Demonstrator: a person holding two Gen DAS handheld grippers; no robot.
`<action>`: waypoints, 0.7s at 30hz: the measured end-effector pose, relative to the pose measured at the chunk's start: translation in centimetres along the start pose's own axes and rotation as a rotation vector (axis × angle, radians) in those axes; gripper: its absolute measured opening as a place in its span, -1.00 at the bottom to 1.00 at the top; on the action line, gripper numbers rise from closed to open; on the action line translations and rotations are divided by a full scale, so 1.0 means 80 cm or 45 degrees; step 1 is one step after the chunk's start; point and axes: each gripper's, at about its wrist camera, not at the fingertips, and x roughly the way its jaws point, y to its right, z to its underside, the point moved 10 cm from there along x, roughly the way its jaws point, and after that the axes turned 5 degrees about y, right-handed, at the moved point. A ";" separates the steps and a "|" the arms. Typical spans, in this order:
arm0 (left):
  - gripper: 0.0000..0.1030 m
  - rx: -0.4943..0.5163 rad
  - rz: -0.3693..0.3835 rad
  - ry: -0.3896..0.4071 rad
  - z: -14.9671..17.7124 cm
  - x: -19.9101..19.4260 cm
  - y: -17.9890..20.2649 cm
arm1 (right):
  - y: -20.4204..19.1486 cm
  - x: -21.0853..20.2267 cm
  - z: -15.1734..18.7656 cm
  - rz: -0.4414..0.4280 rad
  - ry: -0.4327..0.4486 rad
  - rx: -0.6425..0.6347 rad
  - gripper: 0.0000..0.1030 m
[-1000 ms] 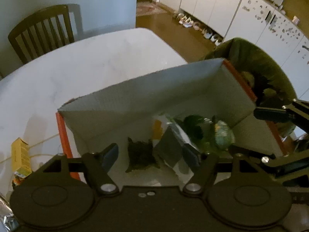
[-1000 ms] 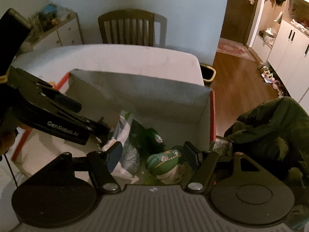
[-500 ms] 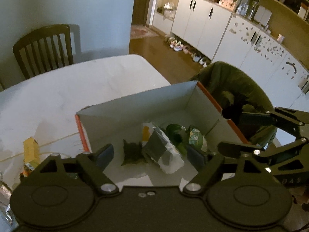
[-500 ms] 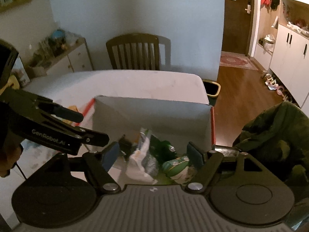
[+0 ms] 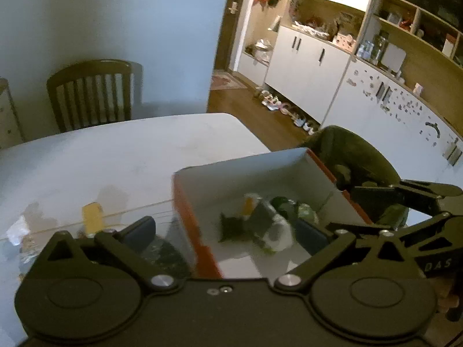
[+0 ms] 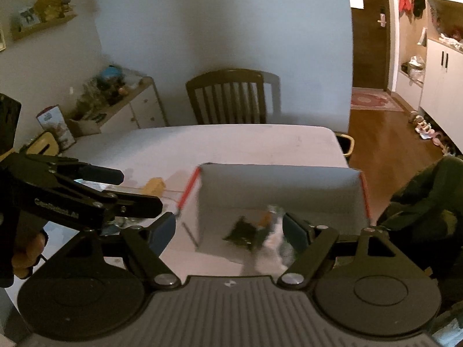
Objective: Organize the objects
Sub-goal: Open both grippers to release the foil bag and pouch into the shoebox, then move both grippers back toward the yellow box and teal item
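Observation:
An open cardboard box (image 5: 185, 202) with orange edges and a pale grey inside stands on the white table (image 5: 115, 150). In it lie a dark packet (image 5: 231, 227), a white and grey bag (image 5: 275, 228) and green items (image 5: 306, 214), all blurred. My left gripper (image 5: 225, 232) hangs above the box's left wall, its jaws opening with nothing between them. My right gripper (image 6: 228, 231) hovers over the box (image 6: 277, 185), jaws also opening and empty, above the dark packet (image 6: 241, 230) and the bag (image 6: 273, 240). A small yellow carton (image 5: 92, 217) stands on the table left of the box.
A wooden chair (image 6: 228, 95) stands at the table's far side. A dark green jacket (image 5: 356, 156) is draped just right of the box. Crumpled wrappers (image 5: 17, 231) lie at the table's left. A hand (image 6: 26, 254) holds the left gripper (image 6: 130, 189). White cabinets line the right wall.
Both grippers have risen and drawn back out of the box, and their jaws have widened. The left one has shifted left, so its left finger now hangs over the table.

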 end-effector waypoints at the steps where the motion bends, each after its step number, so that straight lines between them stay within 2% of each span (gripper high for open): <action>1: 0.99 -0.001 -0.008 0.006 0.001 -0.007 -0.008 | -0.010 0.001 -0.001 -0.010 0.002 -0.001 0.57; 10: 0.99 -0.039 -0.021 0.039 0.017 -0.054 -0.086 | -0.101 0.022 0.001 -0.076 -0.010 -0.022 0.65; 21: 0.99 -0.118 -0.078 0.085 0.040 -0.095 -0.208 | -0.189 0.060 0.012 -0.070 -0.044 -0.002 0.72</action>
